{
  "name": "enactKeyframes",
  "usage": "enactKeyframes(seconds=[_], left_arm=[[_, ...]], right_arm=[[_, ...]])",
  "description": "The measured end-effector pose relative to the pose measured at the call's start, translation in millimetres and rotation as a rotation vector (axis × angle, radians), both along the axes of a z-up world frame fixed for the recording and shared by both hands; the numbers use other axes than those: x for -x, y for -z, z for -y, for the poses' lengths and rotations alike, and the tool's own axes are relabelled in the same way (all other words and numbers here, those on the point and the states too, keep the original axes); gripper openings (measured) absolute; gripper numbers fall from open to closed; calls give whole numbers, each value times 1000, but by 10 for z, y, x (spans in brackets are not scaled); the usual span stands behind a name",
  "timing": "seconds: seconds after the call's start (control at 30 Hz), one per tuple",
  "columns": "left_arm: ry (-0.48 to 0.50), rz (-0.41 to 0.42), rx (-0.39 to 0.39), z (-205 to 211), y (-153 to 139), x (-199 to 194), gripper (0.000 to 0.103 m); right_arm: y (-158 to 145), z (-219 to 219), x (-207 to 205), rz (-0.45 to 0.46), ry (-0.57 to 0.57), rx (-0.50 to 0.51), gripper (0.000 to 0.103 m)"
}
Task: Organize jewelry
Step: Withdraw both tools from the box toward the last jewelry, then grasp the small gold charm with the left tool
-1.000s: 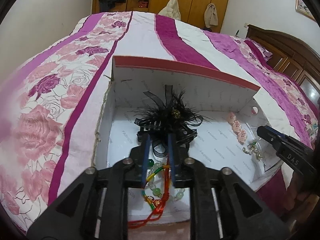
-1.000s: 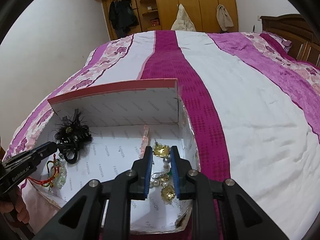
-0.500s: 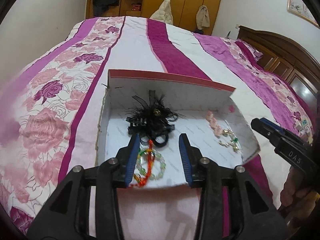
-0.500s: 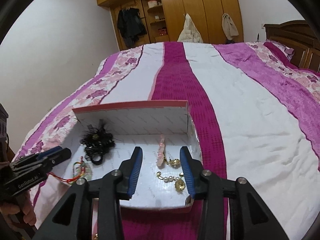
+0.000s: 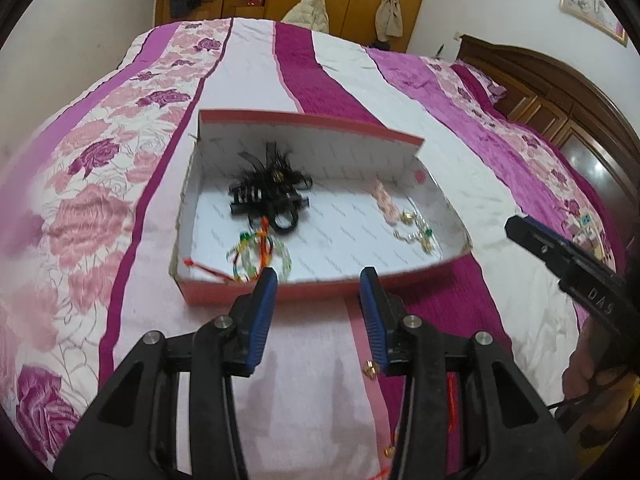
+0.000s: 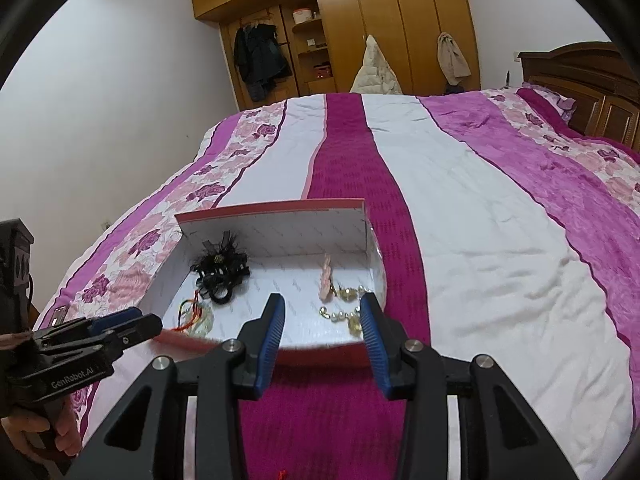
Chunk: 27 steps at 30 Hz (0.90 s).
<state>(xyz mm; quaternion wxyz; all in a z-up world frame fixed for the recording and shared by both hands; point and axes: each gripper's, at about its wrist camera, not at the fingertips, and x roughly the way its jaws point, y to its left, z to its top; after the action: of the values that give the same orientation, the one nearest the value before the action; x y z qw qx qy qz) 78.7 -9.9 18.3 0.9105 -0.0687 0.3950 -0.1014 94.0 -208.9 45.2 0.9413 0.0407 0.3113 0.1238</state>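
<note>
Bed: a wide bed under a quilted cover striped white, magenta and rose-printed pink (image 5: pixel 100 208) (image 6: pixel 500 248) fills both views; a dark wooden headboard (image 6: pixel 580 76) stands at its far right.
Wardrobe: a tall wooden wardrobe (image 6: pixel 400 20) lines the far wall, with coats hung on it.
Box: a shallow red cardboard box with a white printed lining (image 5: pixel 304 124) (image 6: pixel 280 236) lies on the bed near both claws, its far wall upright.
Left claw: the black left claw with blue ribbed pads (image 5: pixel 318 286) (image 6: pixel 132 322) stands partly spread and empty, over the box's near rim.
Right claw: the black right claw with blue pads (image 6: pixel 322 314) (image 5: pixel 520 226) is also partly spread, gripping nothing.
Black feathered hair clip (image 5: pixel 268 194) (image 6: pixel 220 270): far left in the box.
Beaded bracelets with red cord (image 5: pixel 256 252) (image 6: pixel 196 316): near left, the cord trailing over the rim.
Pink hair clip (image 5: pixel 384 202) (image 6: pixel 326 278): far right in the box.
Gold and pearl earrings (image 5: pixel 418 232) (image 6: pixel 344 306): near right, just beside the pink clip.
</note>
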Motion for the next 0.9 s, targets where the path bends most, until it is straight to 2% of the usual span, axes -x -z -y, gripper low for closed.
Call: enactKeyframes(seconds=[0.47, 0.9], left_arm=[[68, -87, -5, 280, 264, 215, 35], [82, -150, -36, 461, 548, 230, 34]], right_arm=[[108, 285, 367, -40, 47, -3, 42], [310, 525, 507, -91, 93, -44, 42]])
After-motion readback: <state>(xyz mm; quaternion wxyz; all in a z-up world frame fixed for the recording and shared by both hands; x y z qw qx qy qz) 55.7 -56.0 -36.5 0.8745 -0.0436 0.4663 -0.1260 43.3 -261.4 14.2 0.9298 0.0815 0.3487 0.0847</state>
